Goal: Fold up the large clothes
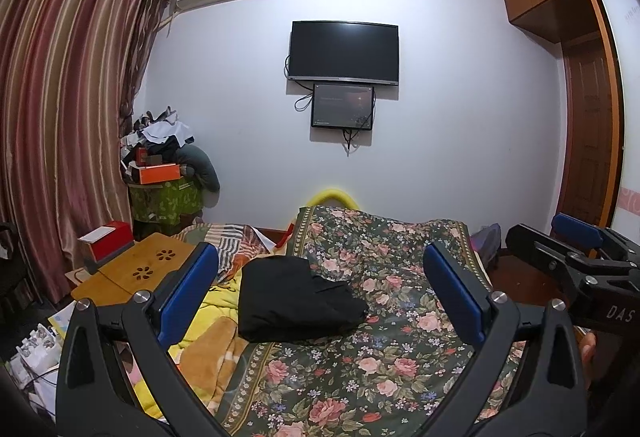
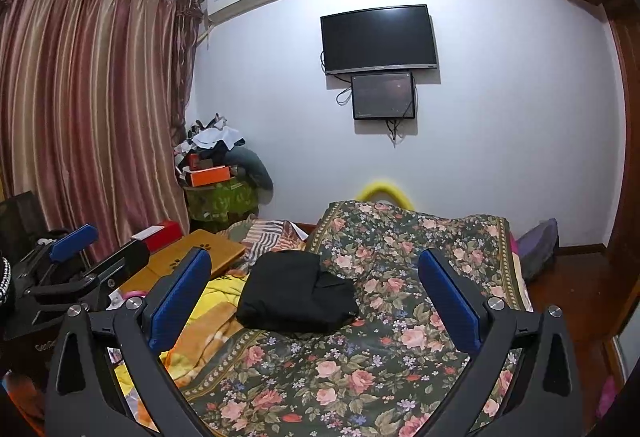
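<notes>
black garment [image 1: 298, 299] is found in a compact bundle on the floral bedspread [image 1: 360, 377], apparently folded. left gripper [image 1: 320, 301] and right gripper [image 2: 316, 297] are held above, jaws apart, nothing gripped.

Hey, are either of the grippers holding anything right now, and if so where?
Nothing. Both the left gripper and right gripper are open above the bed, clear of the black garment.
</notes>
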Demonstrator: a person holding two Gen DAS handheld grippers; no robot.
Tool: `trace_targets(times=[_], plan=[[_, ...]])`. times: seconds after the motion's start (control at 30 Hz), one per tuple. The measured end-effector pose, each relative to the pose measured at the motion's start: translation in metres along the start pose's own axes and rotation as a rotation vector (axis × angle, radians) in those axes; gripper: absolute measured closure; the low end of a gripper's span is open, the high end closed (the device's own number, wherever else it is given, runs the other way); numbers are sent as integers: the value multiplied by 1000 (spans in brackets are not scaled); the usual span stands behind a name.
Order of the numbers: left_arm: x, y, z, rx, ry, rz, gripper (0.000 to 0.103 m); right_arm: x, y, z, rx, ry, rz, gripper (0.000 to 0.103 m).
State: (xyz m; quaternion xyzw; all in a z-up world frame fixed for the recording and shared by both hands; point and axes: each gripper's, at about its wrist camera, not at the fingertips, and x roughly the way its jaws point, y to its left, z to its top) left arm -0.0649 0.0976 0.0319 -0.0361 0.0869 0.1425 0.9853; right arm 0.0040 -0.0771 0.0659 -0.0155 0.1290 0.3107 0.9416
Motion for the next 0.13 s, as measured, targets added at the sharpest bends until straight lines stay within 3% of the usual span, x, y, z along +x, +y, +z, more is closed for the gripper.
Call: trace_targets(times=[0.13], plan=[[1,0,0,-3,4,3,0,1,-1,-1,6,6,-2,0]])
